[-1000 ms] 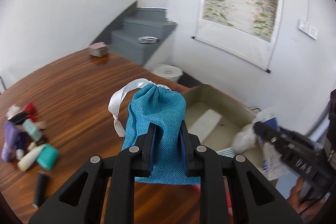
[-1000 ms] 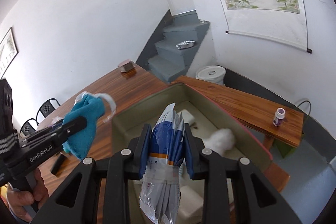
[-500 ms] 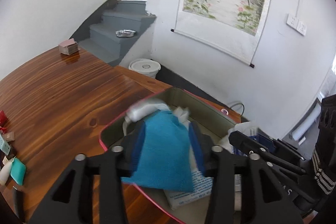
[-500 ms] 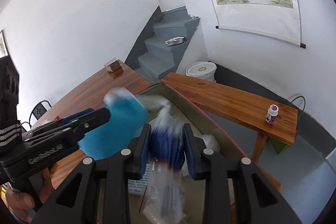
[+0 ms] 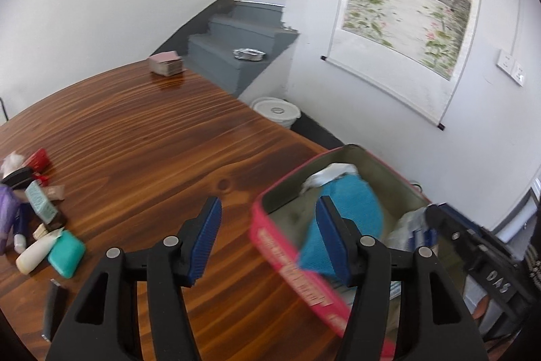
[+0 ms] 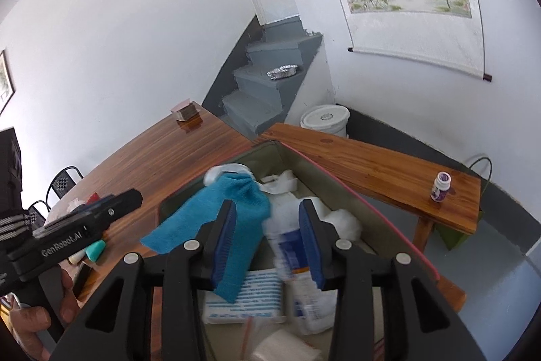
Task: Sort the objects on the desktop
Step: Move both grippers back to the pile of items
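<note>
On the wooden counter, a heap of small items sits far left, well apart from the red-rimmed bin at the counter's edge. A small bottle stands on the side bench. The blue cloth pouch lies in the bin, draped over its near wall. The left gripper angles downward, fingers opening with nothing between them. The right gripper hangs over the bin, fingers opening; the blurred plastic packet between them seems released.

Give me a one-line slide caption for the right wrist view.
Right gripper opening over the storage box, blue pouch and white packet dropping in.
</note>
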